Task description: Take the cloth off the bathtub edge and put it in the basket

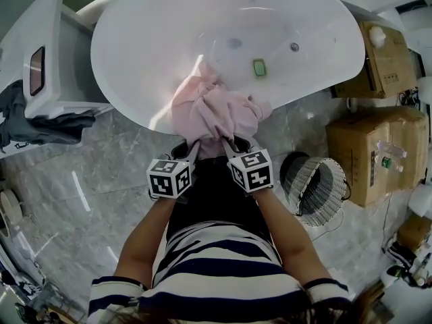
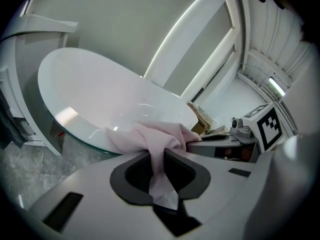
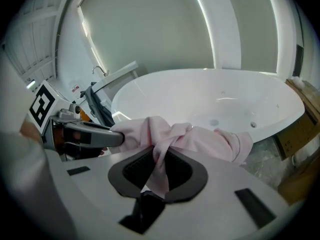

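Grey marble floor [image 1: 101, 181] lies open on the person's left, between the white bathtub [image 1: 121, 79] and a white unit hung with dark clothes [image 1: 40, 123]. On the person's right the floor is more crowded. A round basket [image 1: 335, 174] stands there with its mouth up, close beside a large cardboard box [image 1: 378, 154]. A second box [image 1: 385, 59] sits farther back against the tub's right end. A bare strip of floor runs between the tub's near rim and the basket.

The pink cloth [image 1: 216, 113] is bunched over the tub's near rim, straight ahead of the person and well apart from the basket. Whether it rests on the rim or hangs just clear of it cannot be told. Its broader run follows the rim, left to right in the head view. One loose end trails out toward the basket side, and the right gripper view shows that end lying along the rim. Two twisted folds are drawn back from the bundle toward the person, one to each tool.

The left tongs [image 1: 197, 144] are clamped on the left fold, a strip of cloth pinched between their pads [image 2: 172, 159]. The right tongs [image 1: 226, 144] are clamped on the other fold in the same way. Both tools slant downward, side by side and near each other.
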